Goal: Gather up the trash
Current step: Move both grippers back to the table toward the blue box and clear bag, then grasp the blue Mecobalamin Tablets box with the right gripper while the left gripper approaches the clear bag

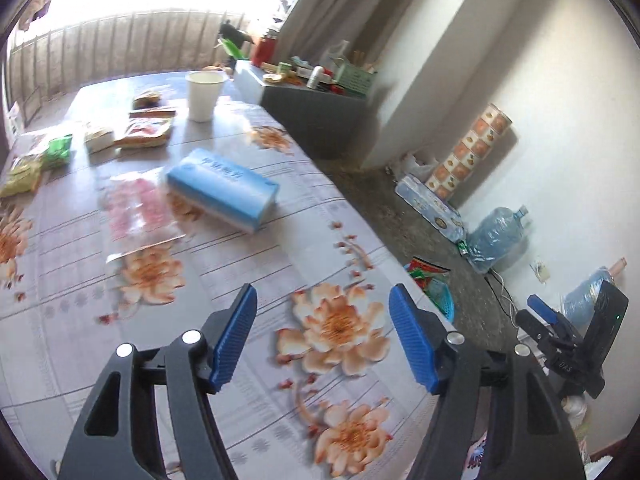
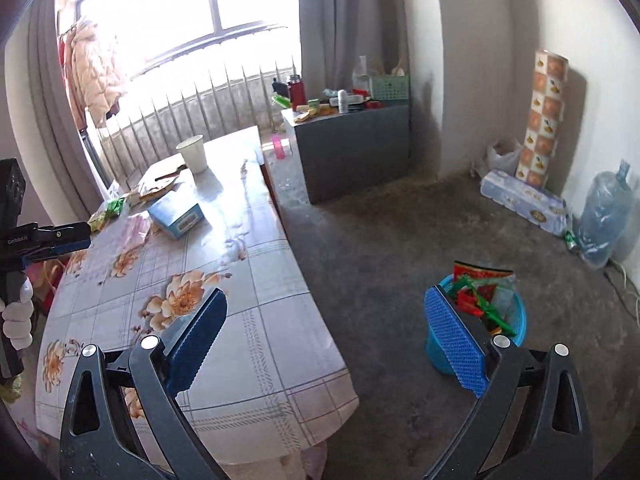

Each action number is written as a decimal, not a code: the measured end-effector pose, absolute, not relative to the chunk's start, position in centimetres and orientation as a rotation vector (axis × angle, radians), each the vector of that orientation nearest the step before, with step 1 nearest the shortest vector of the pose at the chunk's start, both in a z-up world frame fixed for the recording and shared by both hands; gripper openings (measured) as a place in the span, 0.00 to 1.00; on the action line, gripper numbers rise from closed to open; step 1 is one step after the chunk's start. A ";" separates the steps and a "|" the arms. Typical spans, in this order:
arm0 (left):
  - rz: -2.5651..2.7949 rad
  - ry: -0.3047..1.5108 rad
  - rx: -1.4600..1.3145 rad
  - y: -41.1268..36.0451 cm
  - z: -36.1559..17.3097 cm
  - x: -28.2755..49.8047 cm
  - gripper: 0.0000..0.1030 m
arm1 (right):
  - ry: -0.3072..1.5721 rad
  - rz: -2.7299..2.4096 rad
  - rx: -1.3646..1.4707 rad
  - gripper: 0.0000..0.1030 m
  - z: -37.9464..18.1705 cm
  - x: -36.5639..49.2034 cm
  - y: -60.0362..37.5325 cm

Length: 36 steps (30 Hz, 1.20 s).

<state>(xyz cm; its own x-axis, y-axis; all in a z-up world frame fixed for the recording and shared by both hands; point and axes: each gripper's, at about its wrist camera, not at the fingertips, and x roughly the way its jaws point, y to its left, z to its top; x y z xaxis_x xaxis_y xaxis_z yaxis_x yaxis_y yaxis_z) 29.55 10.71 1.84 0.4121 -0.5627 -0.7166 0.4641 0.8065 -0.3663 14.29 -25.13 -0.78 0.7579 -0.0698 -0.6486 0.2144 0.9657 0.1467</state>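
— Item one, grippers?
— My left gripper point(image 1: 322, 336) hangs over the near end of the desk point(image 1: 248, 280), fingers spread wide, nothing between them. My right gripper point(image 2: 322, 340) is off the desk's edge, above the floor, likewise spread and empty.

— Item two, trash on the desk?
— A clear wrapper with pink print point(image 1: 138, 212) lies flat just beside the blue tissue pack point(image 1: 222, 190). Farther back: an orange-red snack bag point(image 1: 144, 132), a white packet point(image 1: 98, 138) touching it, a green packet point(image 1: 58, 152) and a yellowish bag point(image 1: 22, 176) near the far-left edge. Two more small wrappers lie behind the snack bag; too blurred to name.

— Item three, other desk goods?
— One white paper cup point(image 1: 204, 94), upright, at the far end.

— Item four, the receptacle?
— A blue basket point(image 2: 516, 312) stands on the floor, well apart from the desk, already holding red and green wrappers point(image 2: 480, 292).

— Item five, surroundings?
— A grey cabinet point(image 2: 352, 152) with clutter on top, a patterned roll point(image 2: 542, 120) leaning against the wall, a water jug point(image 2: 606, 212) beside it.
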 end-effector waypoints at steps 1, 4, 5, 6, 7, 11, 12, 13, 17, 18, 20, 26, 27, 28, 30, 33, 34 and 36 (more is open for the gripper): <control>-0.616 0.949 -0.124 12.5 1.3 29.5 0.65 | 0.704 -0.131 0.215 0.92 -0.7 14.7 -24.6; -0.542 0.949 -0.127 16.9 0.0 29.8 0.65 | 0.739 -0.046 0.212 0.92 -0.5 16.3 -22.4; -0.526 0.946 -0.123 17.8 -0.3 30.0 0.65 | 0.746 -0.019 0.211 0.92 -0.4 17.0 -21.9; -0.511 0.943 -0.121 18.6 -0.5 30.3 0.65 | 0.752 0.005 0.206 0.92 0.0 17.6 -20.7; -0.503 0.941 -0.124 19.2 -0.6 30.5 0.65 | 0.756 0.029 0.199 0.92 0.3 18.2 -19.8; -0.481 0.930 -0.168 20.7 -0.7 32.8 0.66 | 0.758 0.128 0.156 0.92 1.5 21.5 -17.0; -0.467 0.933 -0.182 20.8 -0.9 33.7 0.66 | 0.759 0.159 0.140 0.92 1.8 22.6 -16.2; -0.454 0.938 -0.200 20.7 -1.1 34.8 0.66 | 0.761 0.182 0.120 0.92 2.0 23.7 -15.6; -0.412 0.962 -0.232 20.3 -2.3 39.4 0.66 | 0.761 0.259 0.042 0.92 2.1 28.4 -13.1; -0.406 0.970 -0.233 20.1 -2.7 40.6 0.66 | 0.765 0.279 0.030 0.92 2.0 29.8 -12.5; -0.385 0.992 -0.230 19.8 -3.7 42.8 0.66 | 0.777 0.322 0.011 0.92 1.5 32.8 -11.2; -0.271 1.091 -0.261 20.5 -7.6 48.5 0.60 | 0.851 0.392 -0.056 0.92 -1.7 41.1 -7.5; -0.265 1.099 -0.259 20.6 -8.1 48.9 0.59 | 0.869 0.397 -0.063 0.92 -2.4 42.1 -7.1; -0.264 1.100 -0.253 20.6 -8.4 49.3 0.57 | 0.889 0.404 -0.067 0.92 -3.1 43.1 -6.8; -0.267 1.081 -0.201 20.1 -8.4 49.6 0.56 | 0.935 0.424 -0.082 0.92 -4.5 44.7 -6.1; -0.259 1.061 -0.119 19.4 -8.3 49.4 0.48 | 1.009 0.455 -0.118 0.92 -6.5 46.2 -5.0; -0.259 1.055 -0.094 19.1 -8.4 49.3 0.46 | 1.022 0.447 -0.138 0.92 -7.1 46.3 -4.6; -0.265 1.049 -0.064 18.8 -8.5 49.1 0.31 | 1.046 0.440 -0.155 0.84 -8.0 46.5 -4.2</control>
<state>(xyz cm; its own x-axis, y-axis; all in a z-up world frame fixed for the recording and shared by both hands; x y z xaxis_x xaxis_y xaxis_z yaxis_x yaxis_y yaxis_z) 49.08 18.76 -8.46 0.4696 -0.2462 -0.8478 0.1856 0.9664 -0.1778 46.49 -4.24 -8.01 0.4238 0.2775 -0.8622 -0.4222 0.9027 0.0830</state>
